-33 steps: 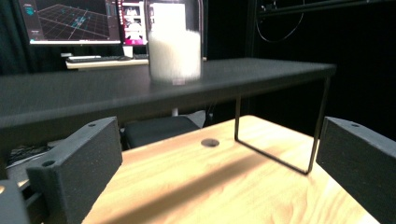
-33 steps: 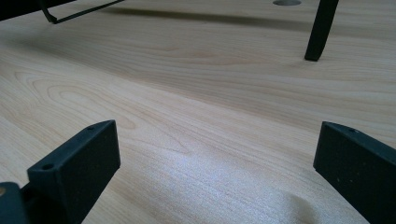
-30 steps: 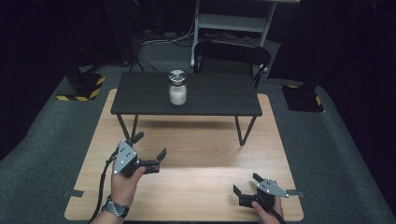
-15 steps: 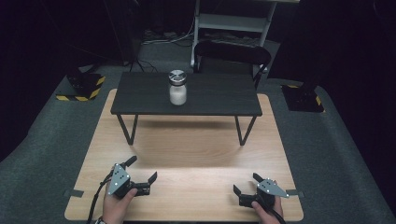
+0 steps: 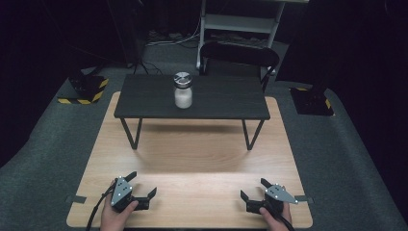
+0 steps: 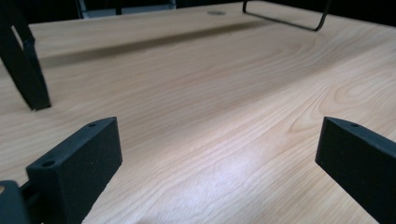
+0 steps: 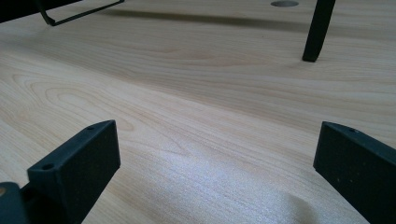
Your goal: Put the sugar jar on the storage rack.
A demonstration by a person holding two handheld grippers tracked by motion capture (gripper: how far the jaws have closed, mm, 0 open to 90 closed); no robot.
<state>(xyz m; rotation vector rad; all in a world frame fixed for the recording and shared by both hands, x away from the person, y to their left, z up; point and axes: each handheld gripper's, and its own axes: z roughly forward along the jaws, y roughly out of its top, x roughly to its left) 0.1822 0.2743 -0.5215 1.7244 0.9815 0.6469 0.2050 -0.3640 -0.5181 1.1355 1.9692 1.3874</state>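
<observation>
Resting apart: grippers (image 5: 142, 185) (image 5: 252, 189), jar (image 5: 183, 90) beyond.

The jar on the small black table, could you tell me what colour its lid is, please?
Silver-grey metal, on a jar of white contents; the high view shows it best.

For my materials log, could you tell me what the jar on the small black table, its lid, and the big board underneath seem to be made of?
The jar looks like clear glass, with white contents showing through. Its lid seems to be metal, grey with a dull sheen. The board appears to be pale wood or wood-look laminate, given its visible grain and soft glare.
</observation>
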